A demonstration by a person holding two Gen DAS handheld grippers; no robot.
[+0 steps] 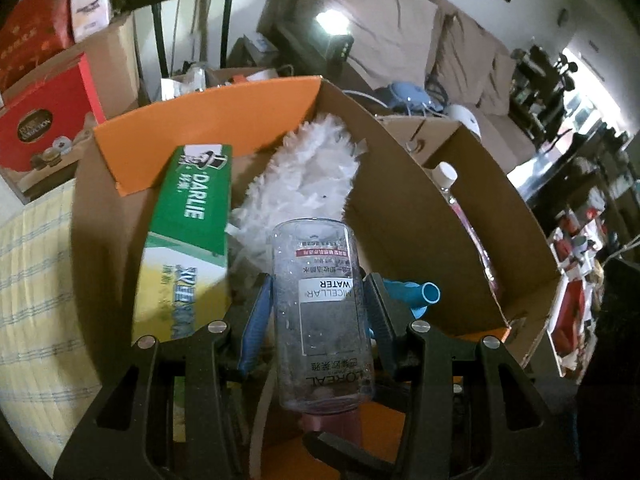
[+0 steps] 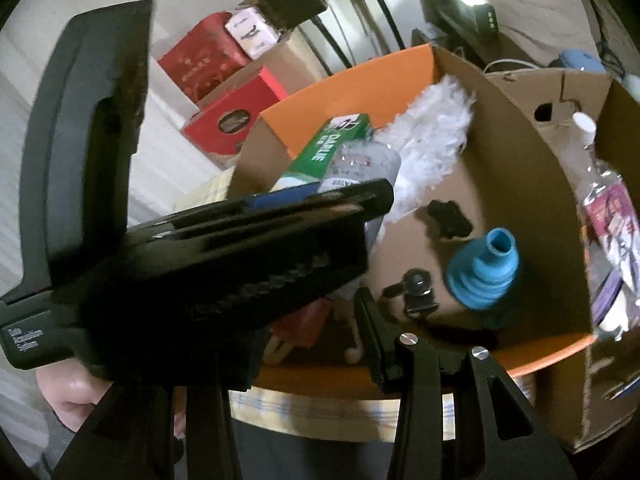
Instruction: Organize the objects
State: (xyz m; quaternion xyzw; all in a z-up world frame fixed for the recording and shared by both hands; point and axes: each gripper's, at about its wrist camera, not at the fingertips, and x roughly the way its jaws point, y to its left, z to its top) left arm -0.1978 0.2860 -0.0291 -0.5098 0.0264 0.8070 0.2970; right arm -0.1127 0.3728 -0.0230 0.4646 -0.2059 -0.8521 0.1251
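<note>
My left gripper (image 1: 318, 312) is shut on a clear micellar water bottle (image 1: 320, 312) with a pink cap, held over the open cardboard box (image 1: 420, 216). Inside the box lie a green Darlie toothpaste box (image 1: 196, 208), a white fluffy duster (image 1: 308, 176) and a blue funnel (image 1: 424, 294). In the right wrist view the left gripper's black body fills the left side and hides most of my right gripper; only its right finger (image 2: 370, 336) shows. The bottle (image 2: 360, 168), duster (image 2: 428, 136) and blue funnel (image 2: 484, 268) show there too.
A water bottle with a white cap (image 2: 604, 204) stands in a second cardboard box (image 2: 560, 92) to the right. Small black parts (image 2: 416, 292) lie on the box floor. Red boxes (image 1: 44, 128) stand at the back left. A yellow checked cloth (image 1: 36, 280) covers the surface.
</note>
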